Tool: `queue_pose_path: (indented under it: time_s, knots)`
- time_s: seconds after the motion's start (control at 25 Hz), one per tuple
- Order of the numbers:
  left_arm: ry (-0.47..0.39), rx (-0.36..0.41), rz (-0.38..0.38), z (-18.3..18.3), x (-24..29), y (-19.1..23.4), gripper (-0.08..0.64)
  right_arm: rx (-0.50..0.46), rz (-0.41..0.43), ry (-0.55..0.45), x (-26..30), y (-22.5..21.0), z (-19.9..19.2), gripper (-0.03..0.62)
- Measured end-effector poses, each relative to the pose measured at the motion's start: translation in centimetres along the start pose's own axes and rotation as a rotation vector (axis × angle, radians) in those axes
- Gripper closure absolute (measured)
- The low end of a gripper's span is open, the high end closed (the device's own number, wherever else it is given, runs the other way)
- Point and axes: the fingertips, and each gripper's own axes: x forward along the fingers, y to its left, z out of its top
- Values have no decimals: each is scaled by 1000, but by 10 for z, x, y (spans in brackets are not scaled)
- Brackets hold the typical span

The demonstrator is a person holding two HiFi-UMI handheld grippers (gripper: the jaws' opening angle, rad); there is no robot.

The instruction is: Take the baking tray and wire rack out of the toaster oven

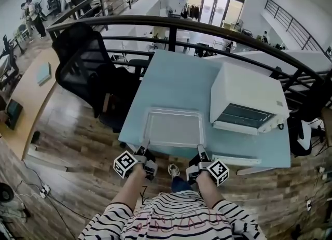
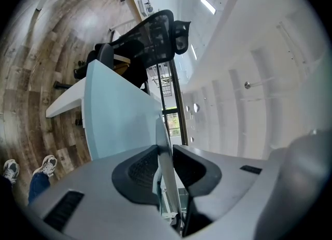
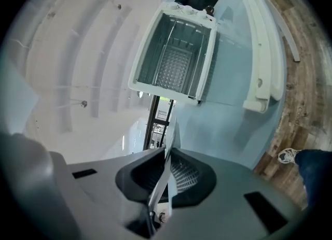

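Pale blue bench [image 1: 176, 78]: left gripper [image 1: 144, 149] and right gripper [image 1: 201, 152] each pinch the baking tray [image 1: 174, 127] by its near rim. Hold it level and lower both sides evenly.

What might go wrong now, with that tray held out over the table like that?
1. The left gripper and right gripper pinch only the thin near rim of the baking tray, so it might slip from the fingers or sag at its far side.
2. The toaster oven stands close on the tray's right; a sideways swing could clip it.
3. The tray is near the front edge of the table; set down there, it might tip off.
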Motion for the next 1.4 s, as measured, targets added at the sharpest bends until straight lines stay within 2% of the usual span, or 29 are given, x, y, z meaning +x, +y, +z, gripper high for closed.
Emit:
queue_pose_path:
  time_s: [0.36, 0.72, 1.12, 1.4]
  knots:
    - [-9, -1, 38, 18, 64, 4, 468, 6, -39, 15, 63, -9, 22, 543]
    - [7, 15, 67, 57, 131, 8, 465, 2, -60, 8, 140, -5, 31, 542]
    - [56, 57, 85, 92, 225, 5, 462, 8, -97, -23, 223, -6, 54, 541]
    - [107, 127, 133, 99, 280, 10, 462, -9, -114, -52, 266, -12, 75, 538]
